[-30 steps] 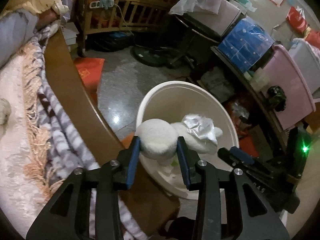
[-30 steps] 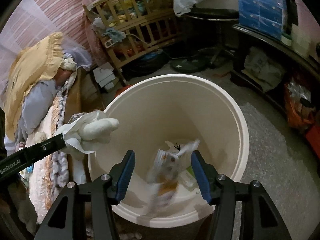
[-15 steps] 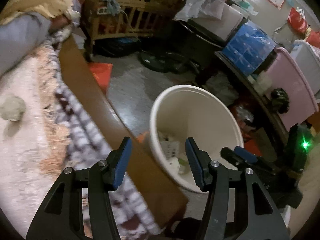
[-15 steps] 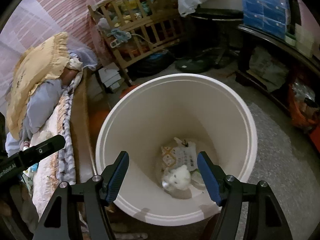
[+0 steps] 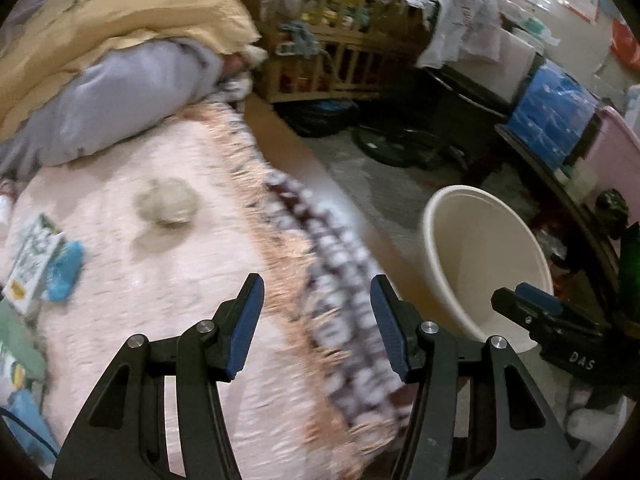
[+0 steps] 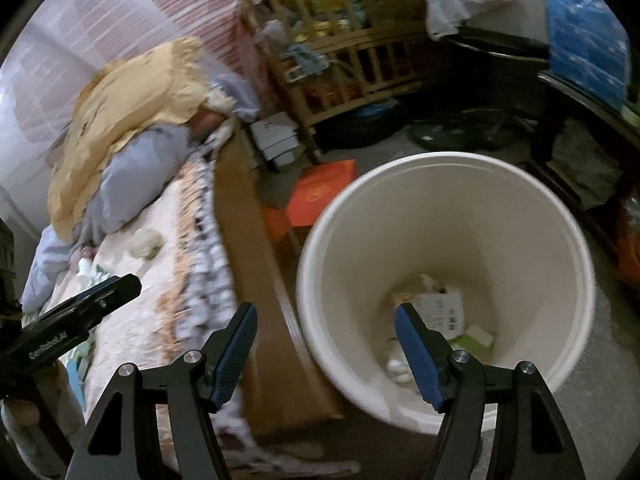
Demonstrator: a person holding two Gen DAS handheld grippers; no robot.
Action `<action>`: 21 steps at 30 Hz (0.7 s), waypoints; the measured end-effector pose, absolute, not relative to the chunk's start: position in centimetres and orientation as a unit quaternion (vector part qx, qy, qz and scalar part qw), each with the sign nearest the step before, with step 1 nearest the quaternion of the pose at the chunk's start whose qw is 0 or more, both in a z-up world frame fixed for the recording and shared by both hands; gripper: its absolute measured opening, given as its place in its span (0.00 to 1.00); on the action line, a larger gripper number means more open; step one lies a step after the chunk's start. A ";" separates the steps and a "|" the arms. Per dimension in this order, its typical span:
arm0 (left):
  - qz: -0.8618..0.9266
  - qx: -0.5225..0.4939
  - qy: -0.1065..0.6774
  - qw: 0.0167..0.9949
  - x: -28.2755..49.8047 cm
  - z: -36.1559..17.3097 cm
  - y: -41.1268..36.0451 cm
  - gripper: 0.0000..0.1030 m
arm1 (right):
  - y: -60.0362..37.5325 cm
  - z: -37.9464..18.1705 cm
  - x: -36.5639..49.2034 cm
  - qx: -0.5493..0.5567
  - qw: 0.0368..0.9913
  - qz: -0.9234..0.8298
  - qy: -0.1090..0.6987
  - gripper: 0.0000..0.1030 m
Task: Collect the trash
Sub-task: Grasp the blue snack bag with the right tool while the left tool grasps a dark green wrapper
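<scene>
A cream bucket (image 6: 460, 184) stands on the floor beside the bed, with paper wrappers (image 6: 440, 308) lying in its bottom. It also shows in the left wrist view (image 5: 472, 216). My left gripper (image 5: 316, 320) is open and empty above the pink blanket (image 5: 180, 280). A crumpled tissue ball (image 5: 166, 206) lies on the blanket ahead of it. A green-white packet (image 5: 34, 260) and a blue wrapper (image 5: 64, 270) lie at the left. My right gripper (image 6: 326, 348) is open and empty over the bucket's left rim and the bed edge.
A yellow pillow (image 5: 120, 12) and grey bedding (image 5: 120, 96) lie at the head of the bed. A wooden crib (image 6: 348, 52) stands behind, an orange box (image 6: 320, 192) on the floor. Blue boxes (image 5: 556, 108) and a pink bin (image 5: 612, 152) stand at right.
My left gripper let the white tissue ball drop into the bucket, opened, and swung left over the bed. My right gripper dropped its wrapper, opened wider and shifted left.
</scene>
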State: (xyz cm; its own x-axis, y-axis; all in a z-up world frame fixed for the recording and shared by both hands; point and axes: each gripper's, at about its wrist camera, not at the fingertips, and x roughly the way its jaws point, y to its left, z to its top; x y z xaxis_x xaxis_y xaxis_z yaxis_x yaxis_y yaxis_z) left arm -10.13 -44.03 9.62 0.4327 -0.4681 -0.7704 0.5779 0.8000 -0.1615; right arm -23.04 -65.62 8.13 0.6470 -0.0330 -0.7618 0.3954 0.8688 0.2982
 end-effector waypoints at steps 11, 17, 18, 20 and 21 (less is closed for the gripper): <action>-0.233 0.055 0.432 0.870 -8.6 10.0 -33.9 0.52 | -56.9 7.7 -18.1 0.195 0.881 -0.031 0.430 0.69; -0.185 0.031 0.446 0.875 -7.0 9.8 -27.2 0.52 | -52.1 7.7 -15.6 0.176 0.879 0.020 0.443 0.70; -0.175 0.025 0.448 0.877 -6.7 9.7 -25.8 0.52 | -51.5 7.7 -15.3 0.172 0.879 0.027 0.445 0.70; -0.156 0.017 0.449 0.880 -6.2 9.7 -23.3 0.52 | -49.7 7.6 -14.3 0.163 0.877 0.045 0.449 0.70; -0.148 0.014 0.449 0.881 -6.0 9.7 -22.4 0.52 | -49.0 7.5 -13.9 0.162 0.876 0.052 0.451 0.70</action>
State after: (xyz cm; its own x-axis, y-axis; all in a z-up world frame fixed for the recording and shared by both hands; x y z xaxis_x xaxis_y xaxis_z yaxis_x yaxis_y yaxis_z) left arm -5.95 -22.45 9.71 0.5520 -0.2489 -0.7958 0.2737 0.9556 -0.1091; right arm -13.93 -49.00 7.54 0.5879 0.2378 -0.7732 0.0547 0.9419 0.3313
